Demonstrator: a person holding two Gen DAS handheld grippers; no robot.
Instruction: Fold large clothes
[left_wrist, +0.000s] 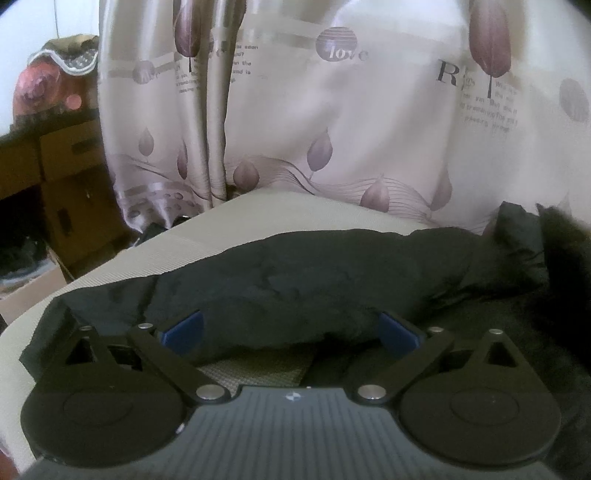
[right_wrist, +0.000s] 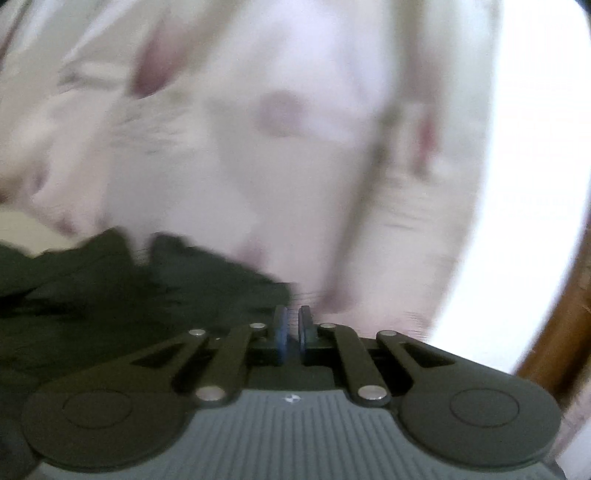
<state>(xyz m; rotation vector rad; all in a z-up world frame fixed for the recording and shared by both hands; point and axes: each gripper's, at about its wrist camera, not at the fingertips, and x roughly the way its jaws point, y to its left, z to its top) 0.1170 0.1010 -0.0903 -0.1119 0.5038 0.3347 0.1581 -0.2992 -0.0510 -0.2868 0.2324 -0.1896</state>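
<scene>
A bed (left_wrist: 110, 266) with a pale grey, finely ribbed cover carries everything here. Its far edge runs close under the hanging curtain, and a corner drops away on the left of the left wrist view. A large black garment (left_wrist: 295, 280) lies directly on it, crumpled and puffy, stretching across most of the width, with a bare strip of cover showing beyond it and along the left. The right wrist view is blurred; it shows the same dark cloth.
</scene>
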